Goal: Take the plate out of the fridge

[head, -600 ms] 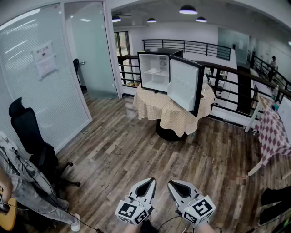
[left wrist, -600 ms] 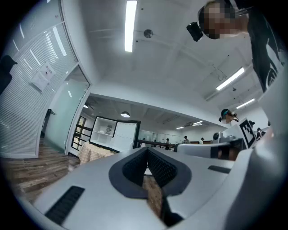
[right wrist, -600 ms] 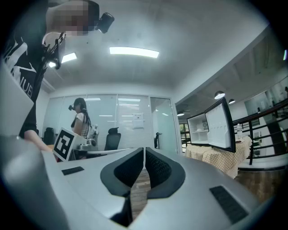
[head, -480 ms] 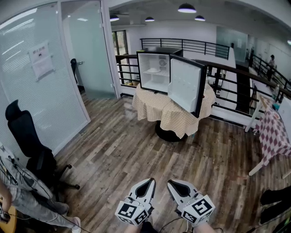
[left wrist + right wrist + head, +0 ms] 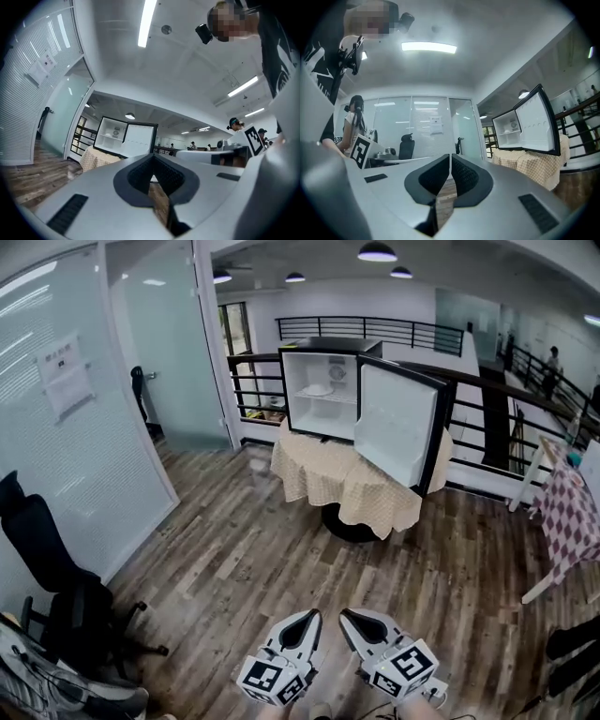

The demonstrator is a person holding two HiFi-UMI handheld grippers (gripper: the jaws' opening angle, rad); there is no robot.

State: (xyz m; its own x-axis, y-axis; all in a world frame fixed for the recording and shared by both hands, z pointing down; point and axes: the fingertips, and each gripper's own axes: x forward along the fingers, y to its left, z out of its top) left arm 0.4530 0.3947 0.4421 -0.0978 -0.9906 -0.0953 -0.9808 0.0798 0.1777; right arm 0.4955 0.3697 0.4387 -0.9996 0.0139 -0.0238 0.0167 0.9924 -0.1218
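**A:** What state are the jaws in?

**B:** Left gripper [image 5: 152,160]: jaws closed, tips together, nothing between them. Right gripper [image 5: 450,157]: the same, closed and empty. Both are held level and side by side, low in the head view. The hands behind them are cut off by the bottom edge.

**A:** Where is the plate?

**B:** The plate [image 5: 317,389] lies on the upper shelf inside the fridge [image 5: 295,404], well apart from both jaws and straight ahead of them. It is small and pale against the white interior, so its rim is hard to make out, and I cannot tell if anything lies on it.

**A:** What is hidden?

**B:** The fridge door [image 5: 394,427] stands open to the right and covers the cabinet's right side. The checked cloth hides most of the base of the round surface [image 5: 328,474] that carries the fridge.

**A:** How much room is there to move?

**B:** Wooden floor [image 5: 281,559] lies between the jaws and the surface. On the left are a glass wall [image 5: 84,427] and an office chair [image 5: 56,587]. A railing [image 5: 487,418] runs behind the fridge, and a second clothed table [image 5: 572,521] stands at the right edge.
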